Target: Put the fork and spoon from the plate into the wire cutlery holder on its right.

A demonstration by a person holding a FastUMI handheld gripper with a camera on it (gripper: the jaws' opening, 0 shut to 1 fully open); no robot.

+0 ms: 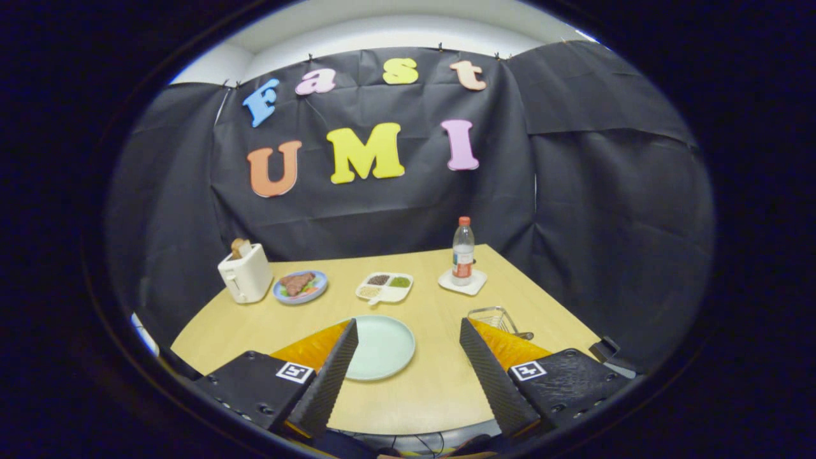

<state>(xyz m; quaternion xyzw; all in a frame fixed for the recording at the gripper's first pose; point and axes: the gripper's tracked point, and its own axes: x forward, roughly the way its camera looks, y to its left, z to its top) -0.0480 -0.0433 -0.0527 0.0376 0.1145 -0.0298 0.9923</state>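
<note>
- The hand-held gripper (pixel 408 357) hangs above the near edge of the table (pixel 440 382), fingers spread wide and holding nothing.
- Each finger base carries a small square black-and-white marker; its pattern is not readable writing.
- The pale green plate (pixel 382 347) lies between the fingers and just ahead of them, its left rim hidden behind the left finger. The part that shows carries no cutlery.
- The wire cutlery holder (pixel 492 317) sits right of the plate, just beyond the right finger, which covers its lower part. A thin metal piece sticks out at its right side; whether that is the fork or the spoon cannot be told.
- Beyond the plate lies a white divided dish (pixel 384 287) with dark, green and pale fillings.
- Left of it is a blue plate (pixel 300 287) with brownish food, and further left a white toaster (pixel 246 274) with a slice of bread (pixel 240 247) standing in it.
- A clear bottle (pixel 463 252) with a red cap stands on a white square coaster (pixel 463 282) at the far right; its label is too small to read.
</note>
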